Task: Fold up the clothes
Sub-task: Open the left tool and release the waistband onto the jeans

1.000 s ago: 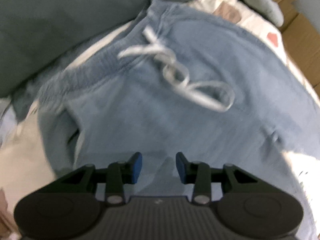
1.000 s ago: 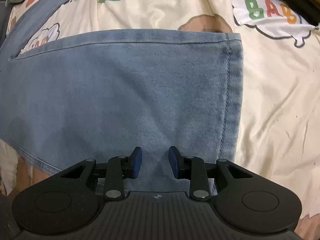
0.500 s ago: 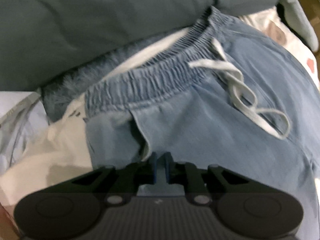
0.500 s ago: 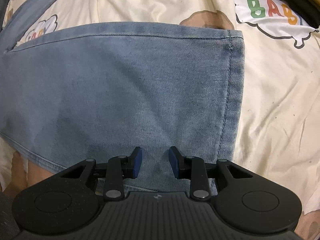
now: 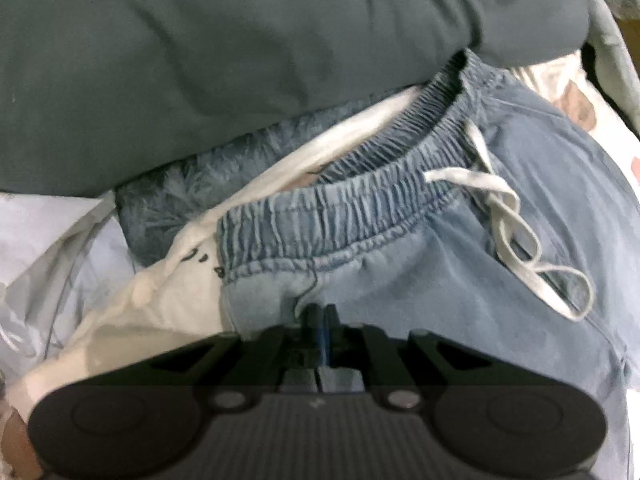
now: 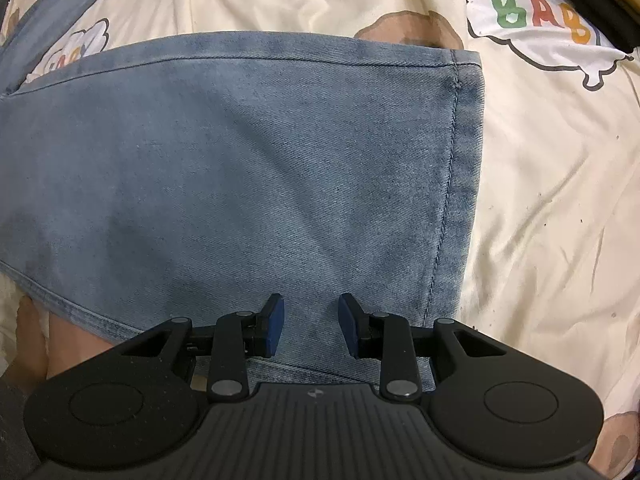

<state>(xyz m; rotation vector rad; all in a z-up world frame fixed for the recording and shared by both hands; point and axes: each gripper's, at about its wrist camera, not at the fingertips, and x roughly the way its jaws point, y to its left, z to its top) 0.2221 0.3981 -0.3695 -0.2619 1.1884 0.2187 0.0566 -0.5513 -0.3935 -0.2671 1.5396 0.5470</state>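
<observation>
Light blue denim trousers (image 5: 500, 280) lie on a bed, with an elastic waistband (image 5: 340, 216) and a white drawstring (image 5: 516, 232). In the left wrist view, my left gripper (image 5: 321, 314) is shut on a pinch of the denim just below the waistband, near the trousers' left edge; the cloth puckers at the tips. In the right wrist view, one trouser leg (image 6: 240, 160) lies flat with its stitched hem (image 6: 460, 160) to the right. My right gripper (image 6: 311, 320) points down over that leg near its lower edge, jaws open, nothing pinched between them.
A dark grey-green garment (image 5: 240, 60) lies just beyond the waistband, partly over it. White cloth (image 5: 160, 300) and pale bluish cloth (image 5: 40, 248) sit to its left. The cream cartoon-print bedsheet (image 6: 540, 200) with a lettered speech bubble (image 6: 536, 16) spreads right of the hem.
My left gripper slid from the middle of the trousers to their left side below the waistband and closed on the denim. The right gripper stayed over the leg, still open.
</observation>
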